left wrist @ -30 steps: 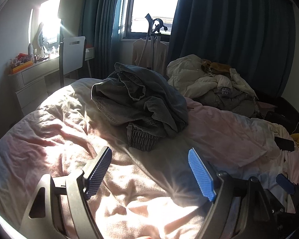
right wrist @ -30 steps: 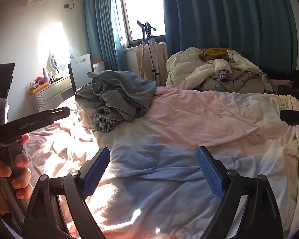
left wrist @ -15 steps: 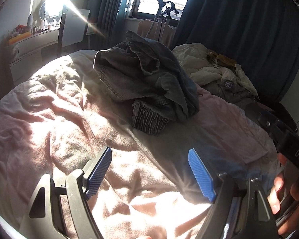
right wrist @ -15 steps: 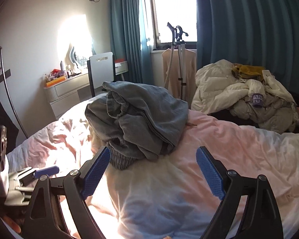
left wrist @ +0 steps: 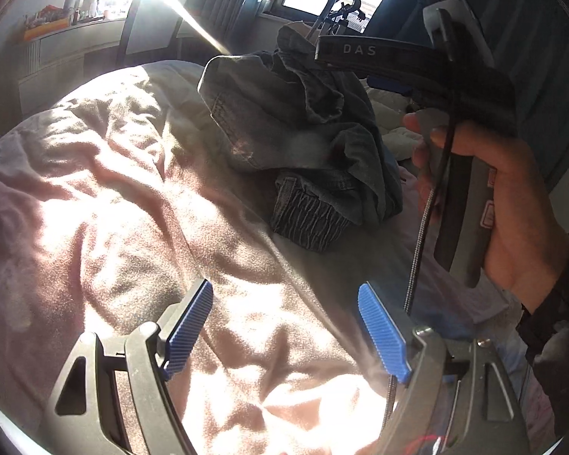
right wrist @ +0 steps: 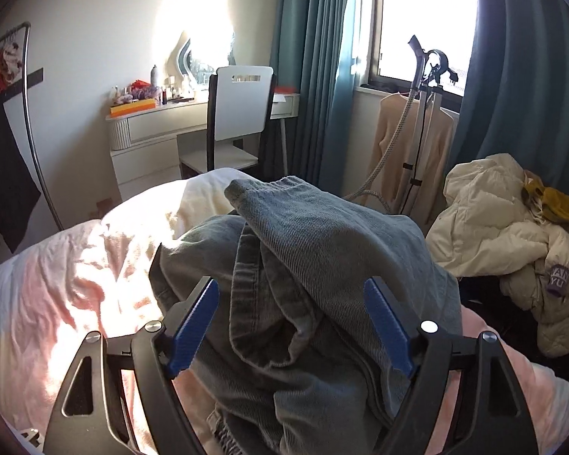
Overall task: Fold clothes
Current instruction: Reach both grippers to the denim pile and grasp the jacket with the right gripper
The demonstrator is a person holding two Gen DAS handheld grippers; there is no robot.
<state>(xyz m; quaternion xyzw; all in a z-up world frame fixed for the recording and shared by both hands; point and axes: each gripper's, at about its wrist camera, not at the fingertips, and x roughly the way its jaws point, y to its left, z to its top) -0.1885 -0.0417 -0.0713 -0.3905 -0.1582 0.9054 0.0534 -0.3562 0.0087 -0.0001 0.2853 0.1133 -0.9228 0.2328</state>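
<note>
A crumpled heap of grey-blue denim clothing (left wrist: 303, 136) lies on the pink bed cover (left wrist: 95, 204). My left gripper (left wrist: 284, 326) is open and empty, low over the cover, well short of the heap. My right gripper (right wrist: 292, 326) is open, its blue pads on either side of the top folds of the denim heap (right wrist: 322, 273), directly above it. In the left wrist view the right gripper's body (left wrist: 417, 64), held in a hand, hangs over the heap's right side.
A pile of cream jackets (right wrist: 512, 250) lies on the bed to the right. A white dressing table (right wrist: 163, 125) and chair (right wrist: 239, 113) stand beyond the bed's far edge. A garment steamer (right wrist: 425, 113) with a beige top stands by the window and teal curtains.
My right gripper has moved forward and left until it stands right over the denim heap. My left gripper has come closer to the heap and tilted down. Both stay open.
</note>
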